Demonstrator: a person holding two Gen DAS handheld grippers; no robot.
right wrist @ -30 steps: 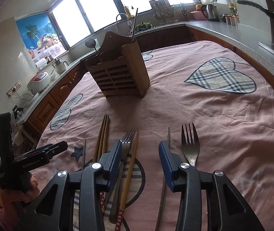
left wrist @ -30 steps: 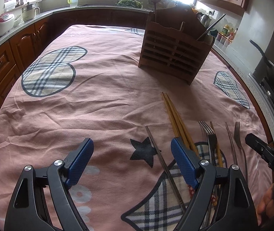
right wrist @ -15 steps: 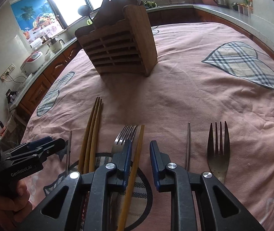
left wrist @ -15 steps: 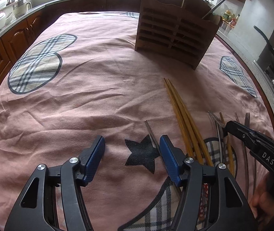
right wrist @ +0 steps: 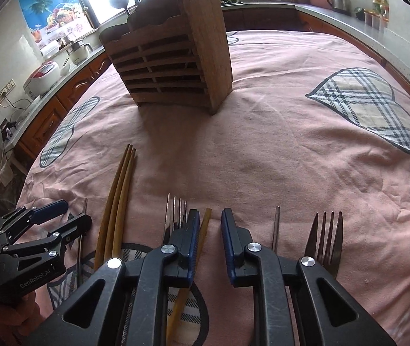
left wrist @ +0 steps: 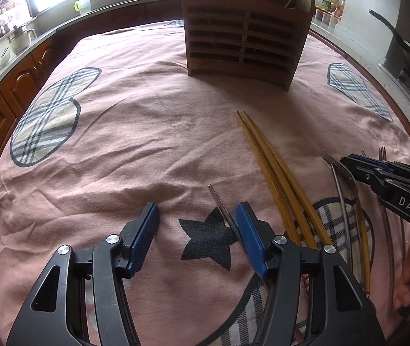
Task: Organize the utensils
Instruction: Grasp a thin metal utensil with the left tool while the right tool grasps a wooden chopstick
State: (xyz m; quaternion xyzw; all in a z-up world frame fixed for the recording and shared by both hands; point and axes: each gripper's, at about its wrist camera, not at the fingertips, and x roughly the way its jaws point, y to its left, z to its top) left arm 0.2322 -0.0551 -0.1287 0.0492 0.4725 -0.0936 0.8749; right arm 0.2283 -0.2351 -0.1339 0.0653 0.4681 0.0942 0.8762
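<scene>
Hiding fork handles, right claw narrowly parted, left claw spread, chopsticks cropped.

Both views ride low over the pink tablecloth, each looking forward along its own fingers toward the wooden utensil holder at the far end.

The left wrist view sits behind the left gripper, close to the cloth, with the holder ahead and slightly to the right. The right gripper enters at its right edge.

The right wrist view sits behind the right gripper, equally low, with the holder ahead and to the left. The left gripper shows at its left edge.

Both views share the holder, the bundle of wooden chopsticks, and the kitchen counter beyond.
</scene>
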